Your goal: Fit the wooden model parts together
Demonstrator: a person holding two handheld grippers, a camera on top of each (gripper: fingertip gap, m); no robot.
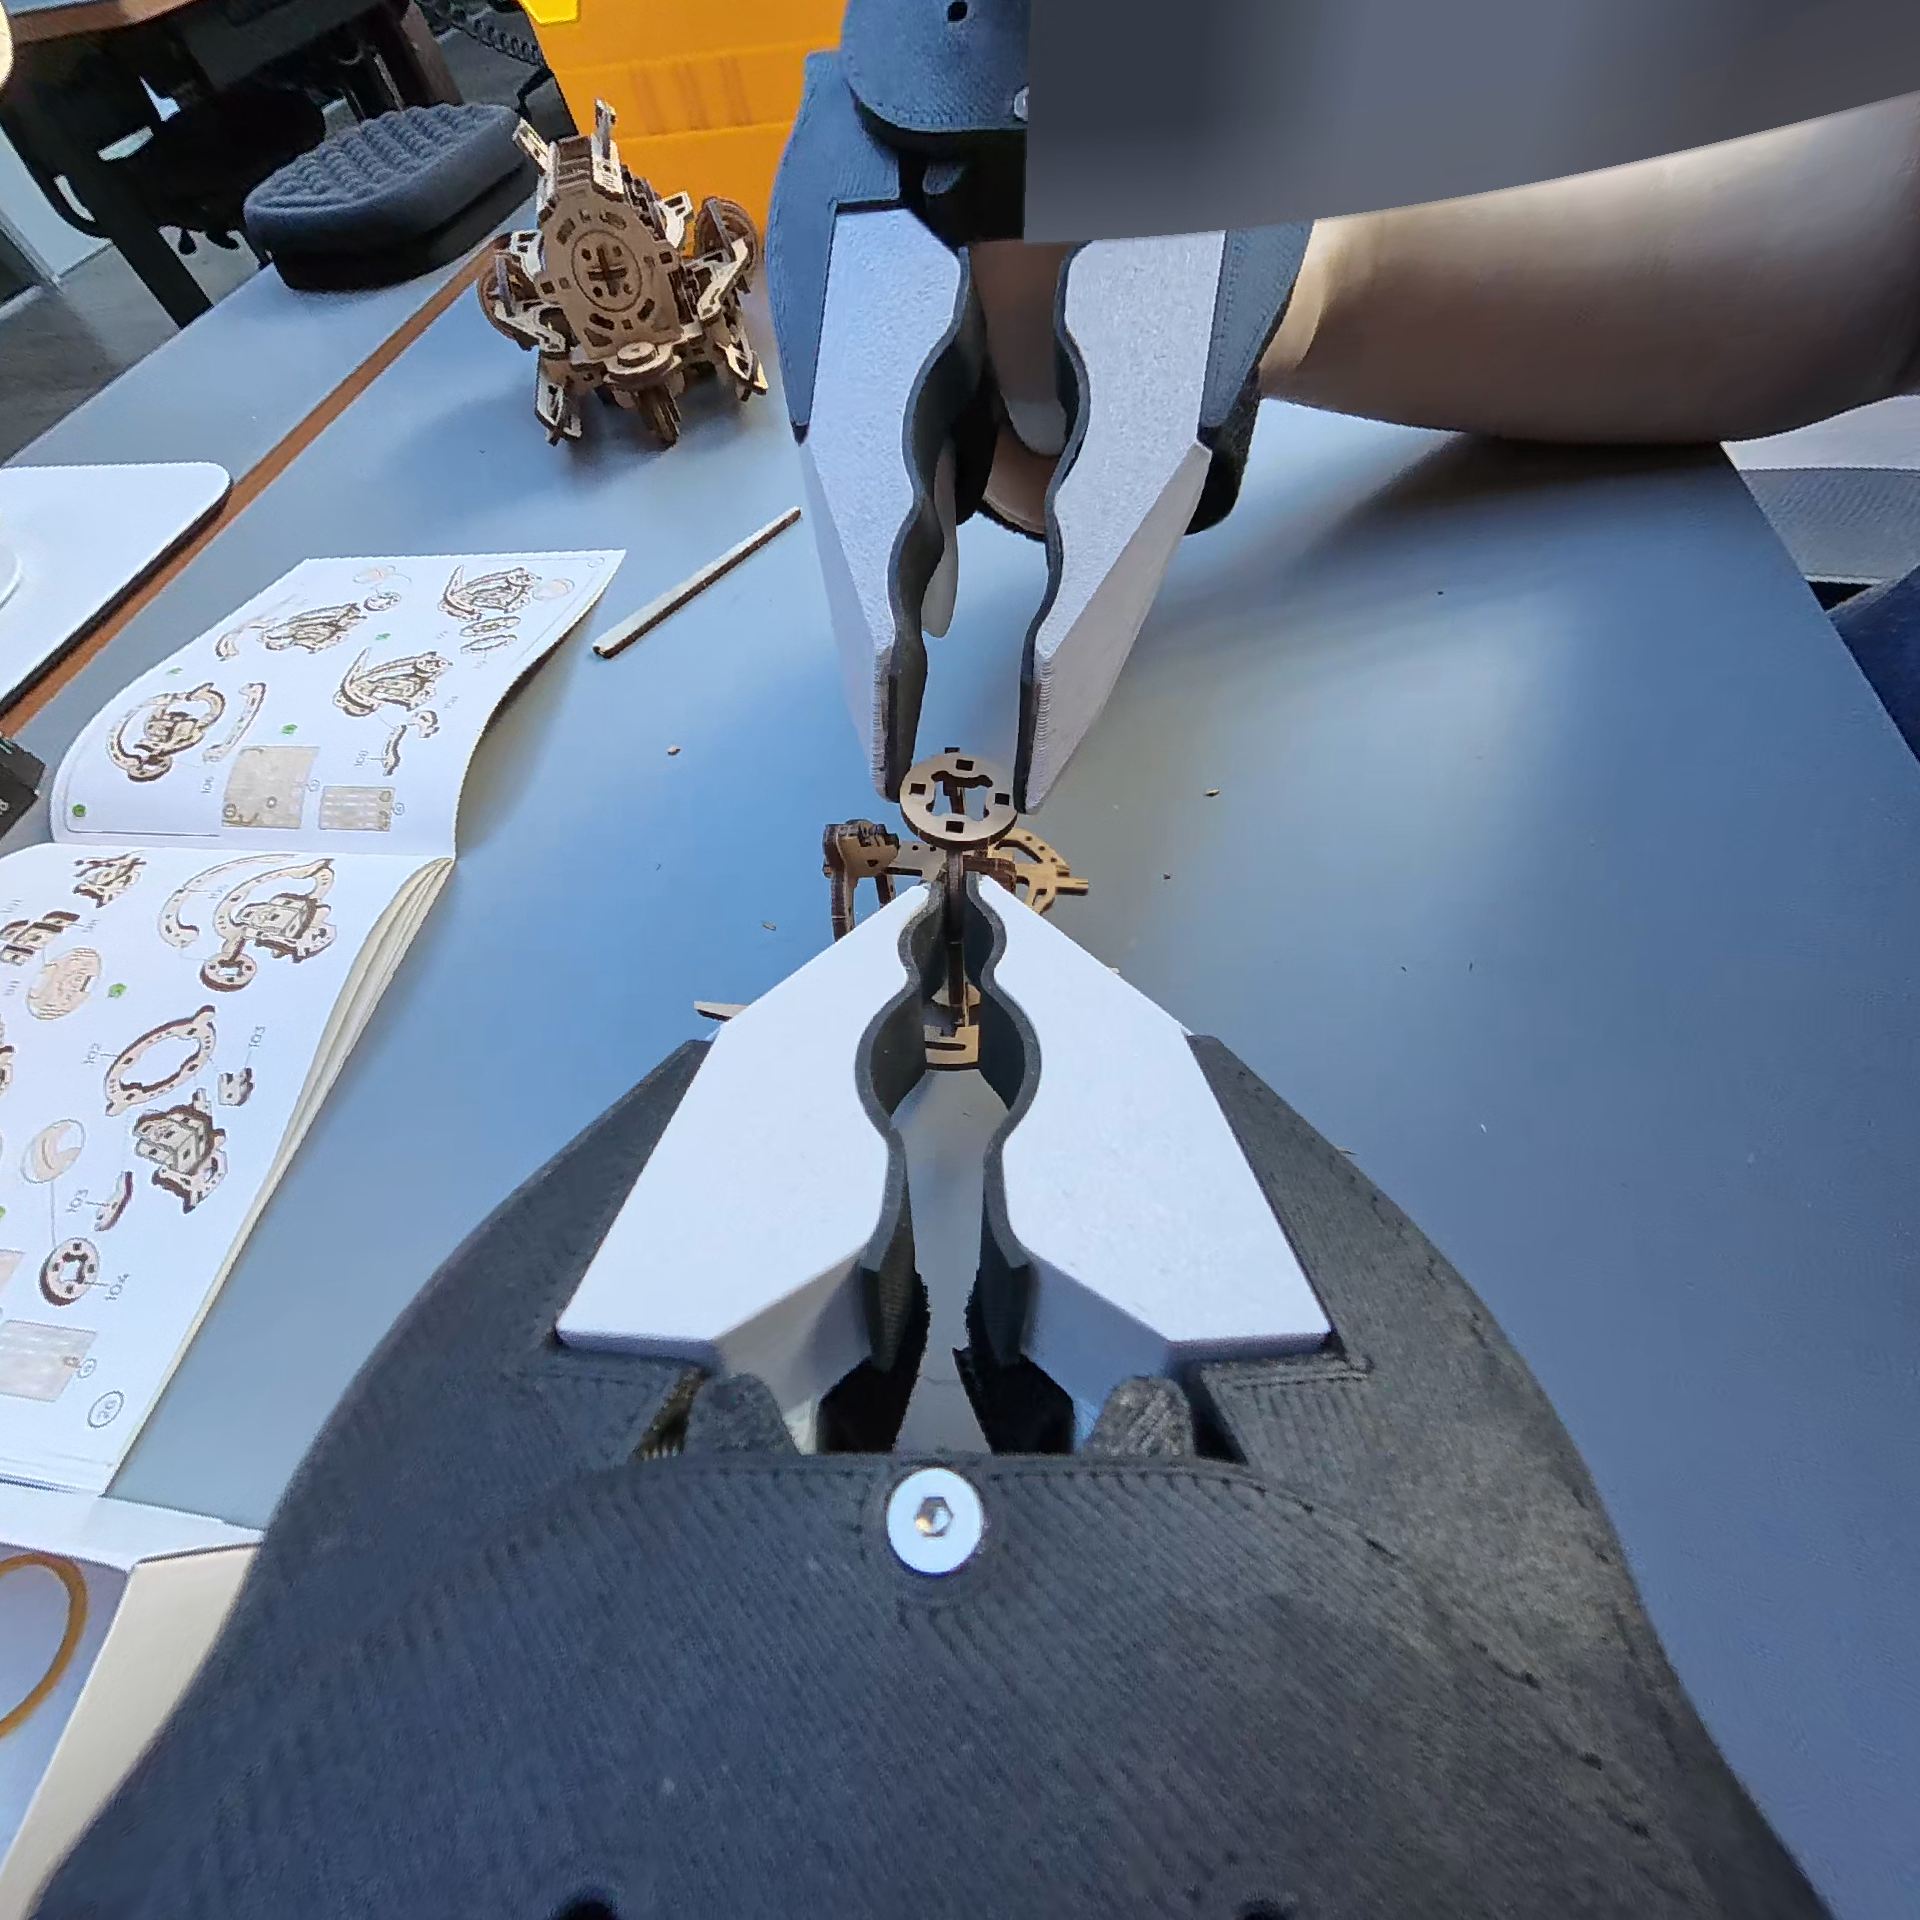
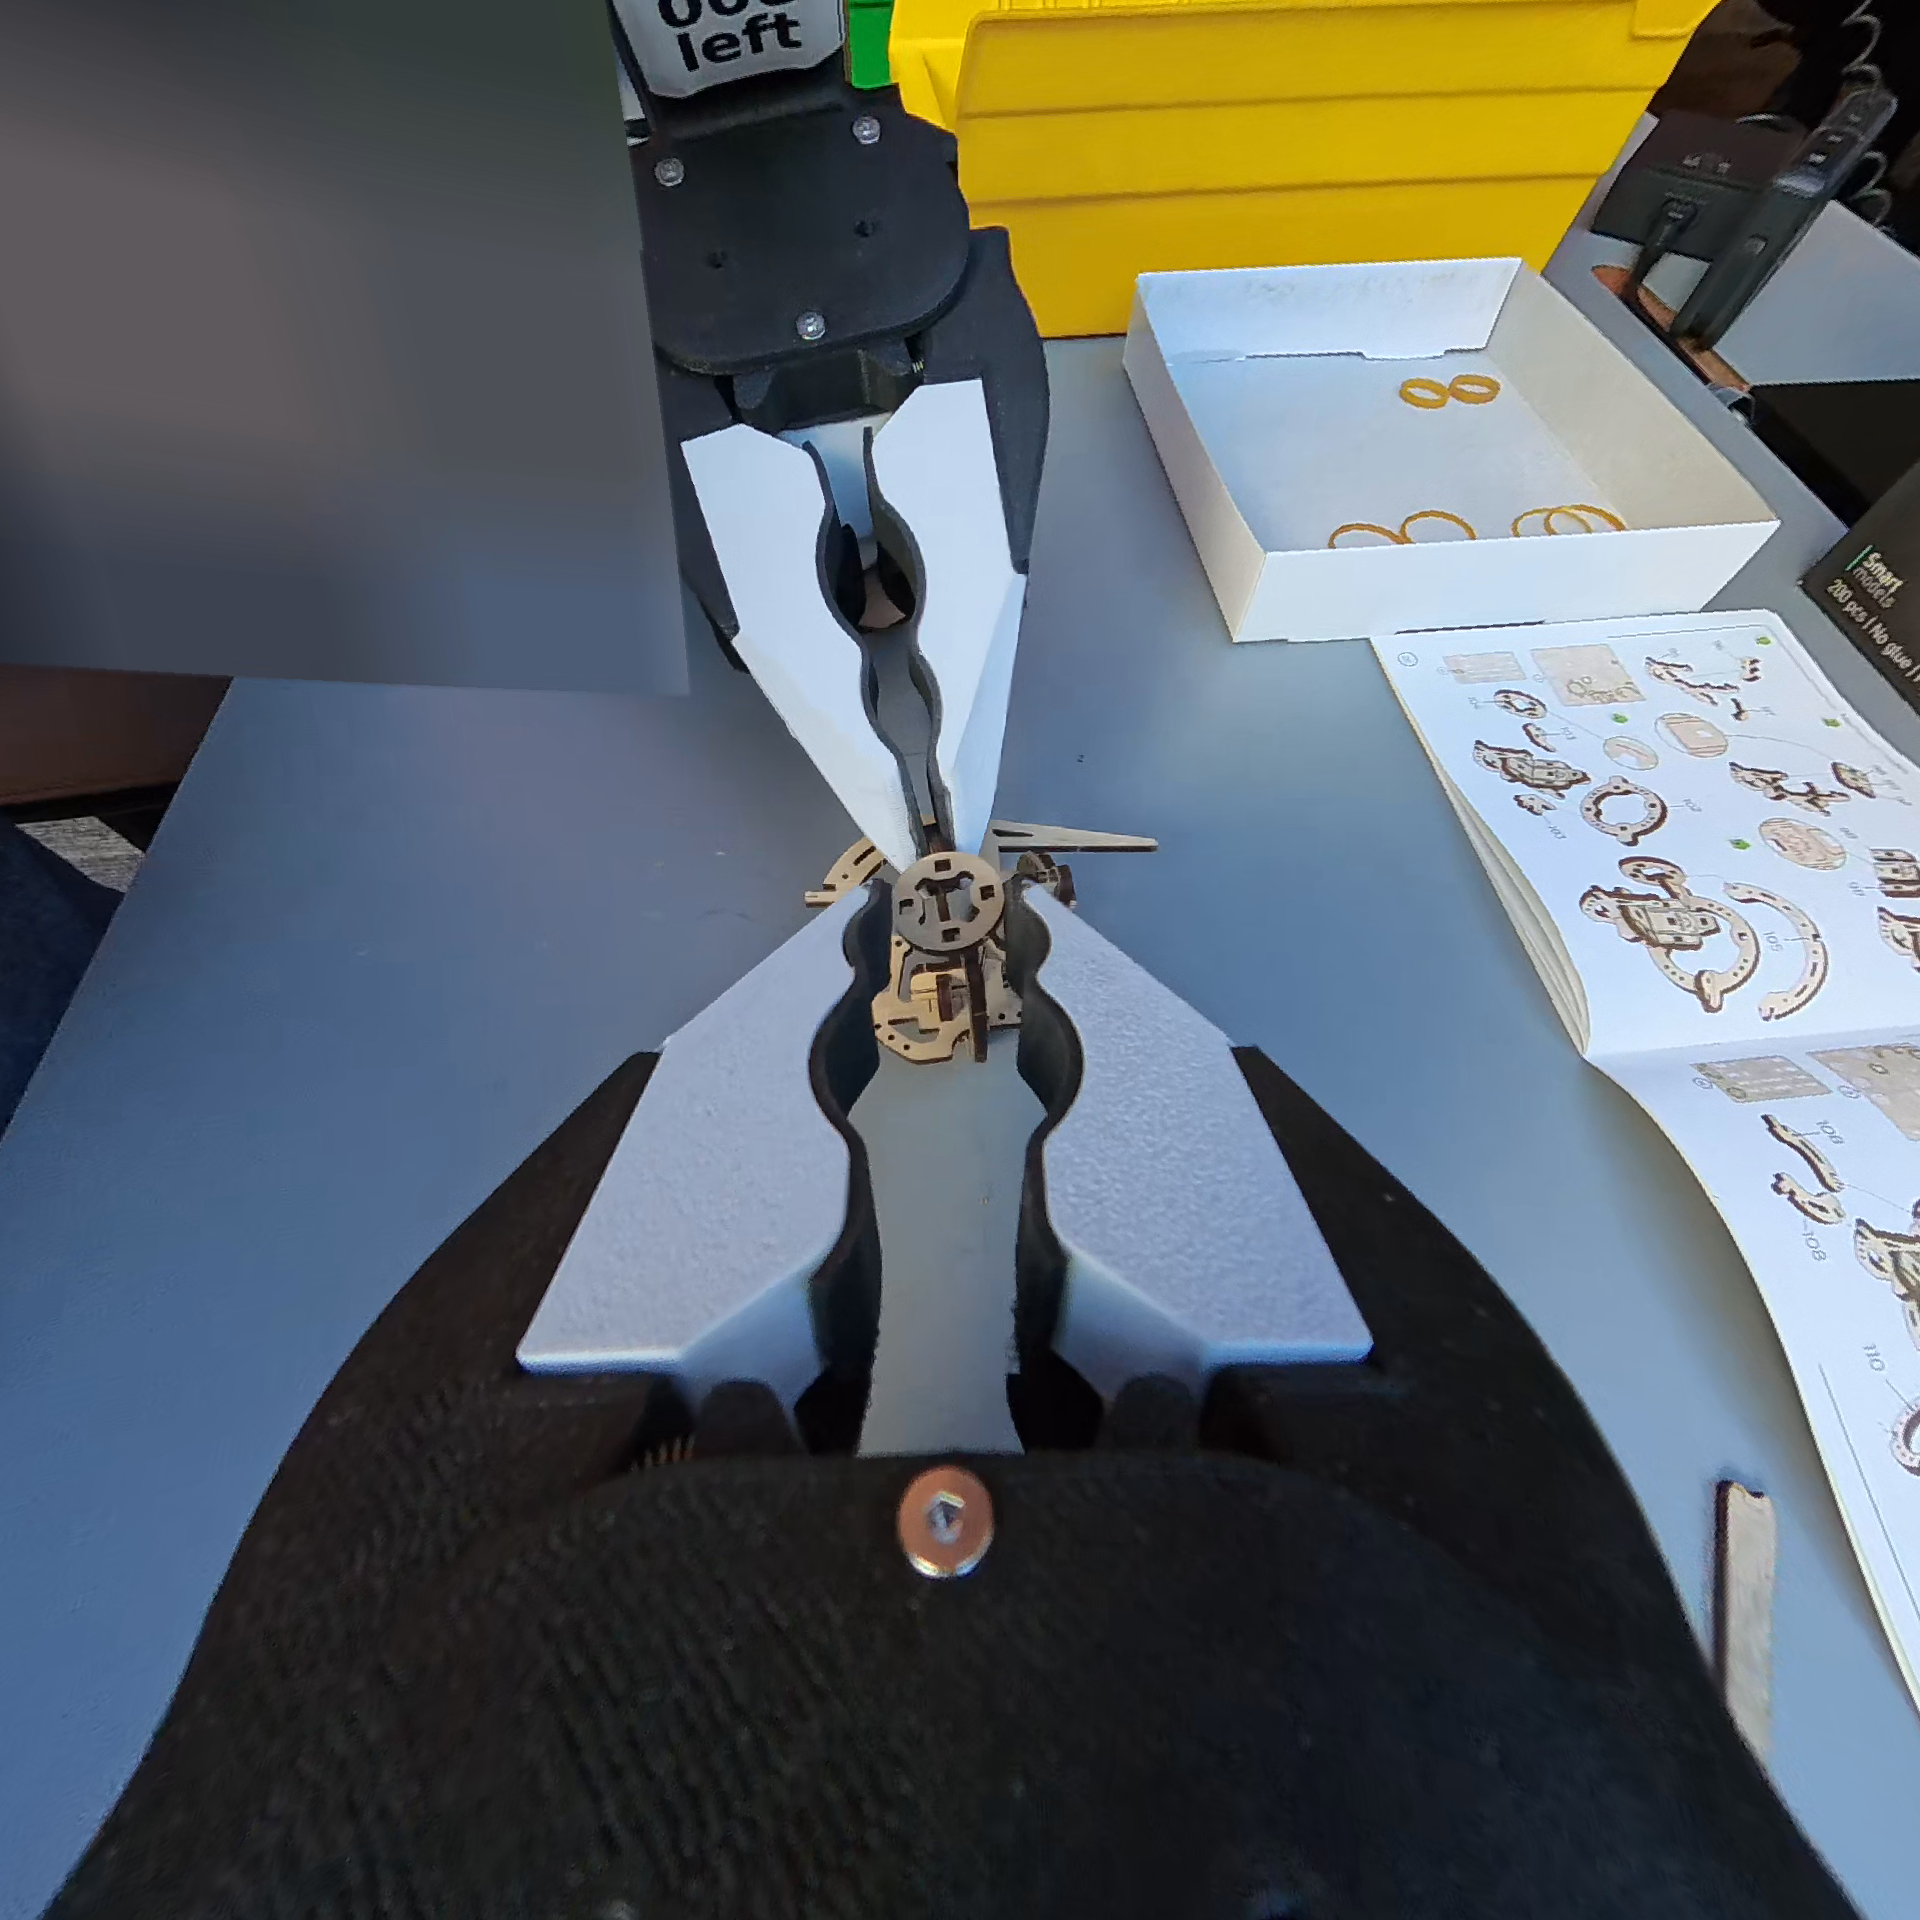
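My left gripper is shut on a small wooden sub-assembly, held edge-on between its fingers just above the grey table. My right gripper comes from the far side, shut on a round slotted wooden disc that sits against the top of the sub-assembly. In the right wrist view the disc is pinched at my right gripper's tips, the sub-assembly shows below it, and the left gripper pinches from behind. Loose wooden parts lie on the table beneath.
A finished wooden model stands at the far left. An open instruction booklet lies beside the work. A wooden stick, a white box with rubber bands, a yellow bin and a person's forearm are nearby. Both grippers' tips are close together, under 4 cm apart. The wooden stick is about 20 centimetres from both grippers' fingertips.
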